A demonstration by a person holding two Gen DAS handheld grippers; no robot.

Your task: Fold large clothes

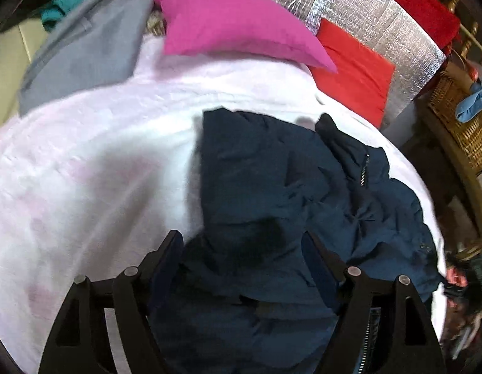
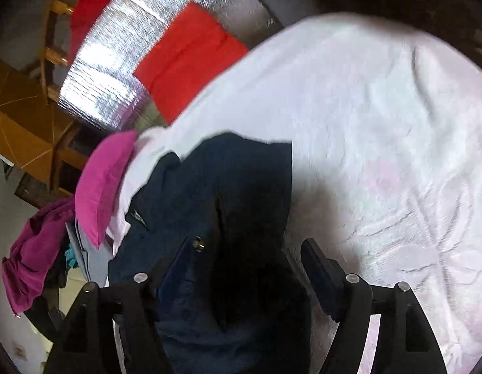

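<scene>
Navy puffer jacket (image 1: 272, 218) fabric fills the space right in front of both cameras, its quilted, crumpled shell lying on a white textured bedspread (image 1: 100, 171) with faint pink patches. Left gripper (image 1: 242, 246) has its black fingers spread apart, with the jacket's dark folds under and between them; whether the tips actually press the cloth cannot be told. Right gripper (image 2: 238, 251) is likewise spread wide, its left finger over the jacket (image 2: 209, 202) and its right finger over the bare bedspread (image 2: 381, 124). A metal zipper (image 1: 364, 170) runs along a raised fold of the jacket, and a small brass-coloured snap (image 2: 198, 243) shows in the right wrist view. Behind the garment lies a magenta pillow (image 1: 228, 21), with a grey folded cloth (image 1: 88, 50) to its left and a red cushion (image 1: 356, 71) against a silvery quilted foil panel (image 1: 381, 21). A wicker basket (image 1: 462, 124) stands off the bed's right side with a light blue cloth (image 1: 471, 103) draped on its rim; its inside is cut off. Motion blur softens most edges.
</scene>
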